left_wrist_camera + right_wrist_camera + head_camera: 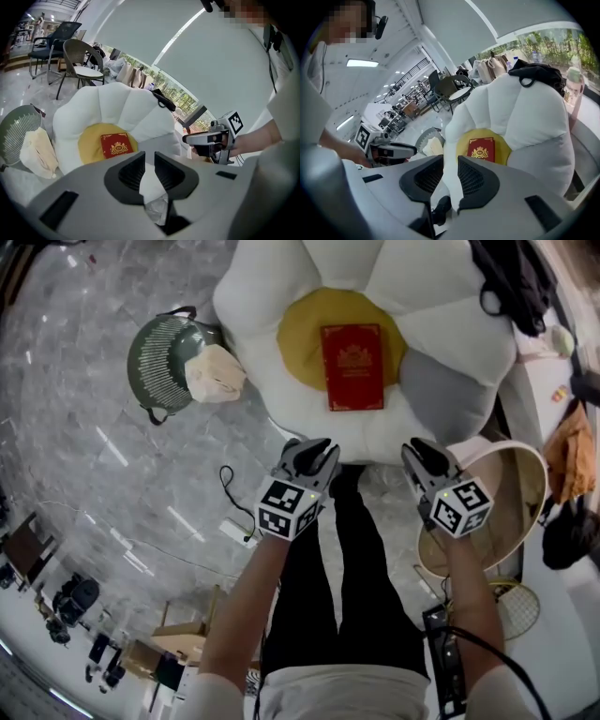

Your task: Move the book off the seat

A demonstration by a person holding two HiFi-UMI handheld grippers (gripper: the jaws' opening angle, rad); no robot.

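red book (352, 367) lies flat and closed, gold crest up, on the yellow centre pad (305, 334) of a white petal-shaped cushion seat (441, 296). the book sits slightly right of the pad's middle, long side running away from the person.

left gripper (314, 450) and right gripper (422, 452) hover side by side at the near edge of the seat, both pointing at it and tilted down. neither touches the book, which is well apart from both.

left gripper view: jaws stand a narrow gap apart, nothing between them, only the seat's near edge and floor showing through the gap. right gripper view: the same, a narrow slot with white cushion behind it and nothing gripped.

left of the seat, on the grey marble floor (84, 446), a green colander-like basket (159, 357) holds a beige cloth (214, 374) that touches the seat's side. a black bag (506, 277) rests on the seat's upper right petal. a round wooden-rimmed tray (530, 465) lies on the floor beside the right gripper. the person's black trouser legs (328, 596) show between the arms.
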